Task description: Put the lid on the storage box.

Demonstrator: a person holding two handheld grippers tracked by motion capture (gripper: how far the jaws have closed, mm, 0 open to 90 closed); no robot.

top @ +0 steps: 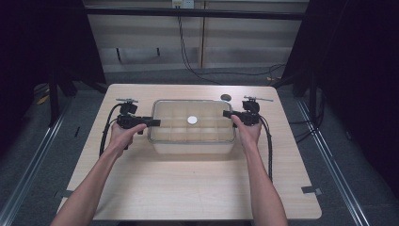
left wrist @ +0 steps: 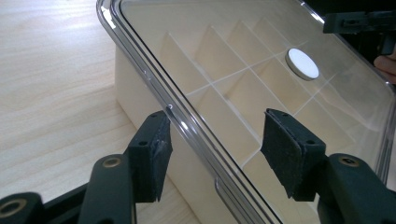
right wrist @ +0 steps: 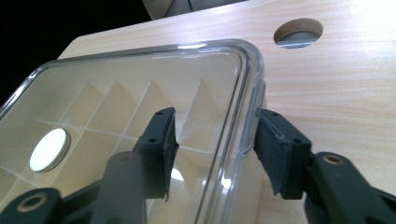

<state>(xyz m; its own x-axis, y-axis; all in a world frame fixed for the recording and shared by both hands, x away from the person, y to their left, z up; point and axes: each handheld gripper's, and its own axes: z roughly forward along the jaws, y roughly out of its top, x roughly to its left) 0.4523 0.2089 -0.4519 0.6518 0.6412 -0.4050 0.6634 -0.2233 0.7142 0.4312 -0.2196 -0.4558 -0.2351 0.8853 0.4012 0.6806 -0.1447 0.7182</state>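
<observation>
At centre frame on the table (top: 141, 188) sat the clear-lidded compartment box (top: 193, 136). The left tool (top: 153, 123), forearm reaching forward, straddled its left rim, jaws parted. The right tool (top: 227, 114) mirrored it, jaws apart, gripping nothing.

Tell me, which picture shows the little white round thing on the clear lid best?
The left gripper view: there the white disc is largest and sharp, sitting on the clear lid above the dividers. The high view shows it small, near the lid's middle. The right gripper view shows it at the left edge, at a slant.
</observation>
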